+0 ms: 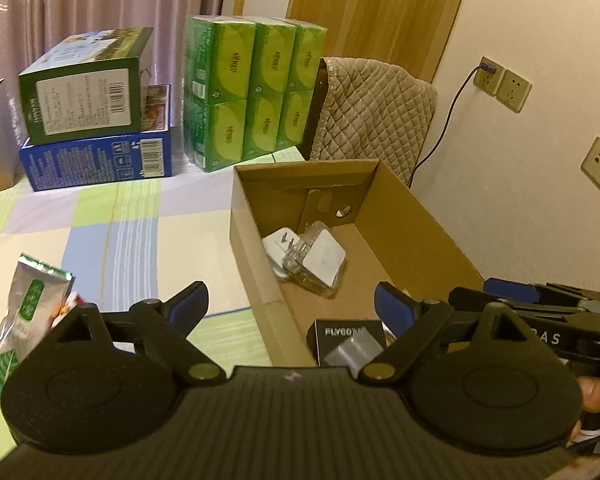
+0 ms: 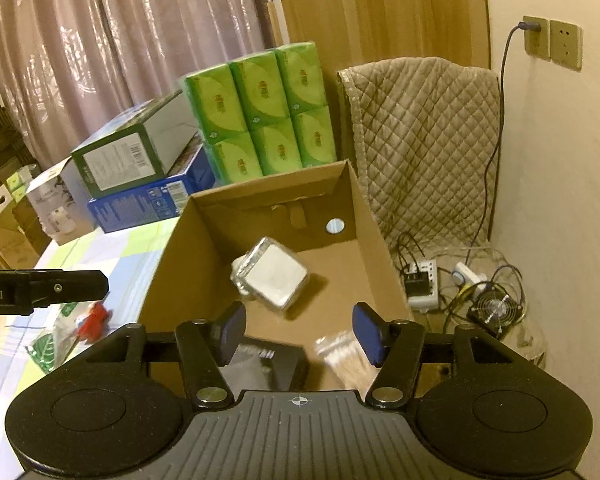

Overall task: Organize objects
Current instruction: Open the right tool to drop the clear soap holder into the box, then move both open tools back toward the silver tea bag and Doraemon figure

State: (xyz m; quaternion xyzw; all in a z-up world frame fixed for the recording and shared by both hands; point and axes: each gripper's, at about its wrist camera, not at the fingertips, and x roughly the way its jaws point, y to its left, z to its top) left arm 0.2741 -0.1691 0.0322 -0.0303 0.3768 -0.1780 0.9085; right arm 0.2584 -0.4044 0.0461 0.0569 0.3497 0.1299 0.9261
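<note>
Checked bedspread under me, tissue packs (image 1: pixel 252 92) and stacked boxes at the back, carton (image 1: pixel 420 216) at the right edge.

Both my grippers hang with fingers apart and empty: left gripper (image 1: pixel 290 308) over the carton's near-left wall, right gripper (image 2: pixel 300 334) above the carton's near end. Already inside lie white plugs (image 1: pixel 304 258), a black box (image 1: pixel 348 340) and a bag of swabs (image 2: pixel 342 356). Still outside, as I judge it, is the foil pouch (image 1: pixel 32 312) on the spread, lying to the left of my left fingers, its long axis running roughly toward and away from me. My left hand is clearly nearer it; the carton sits well to its right, so the carry would go rightward.
</note>
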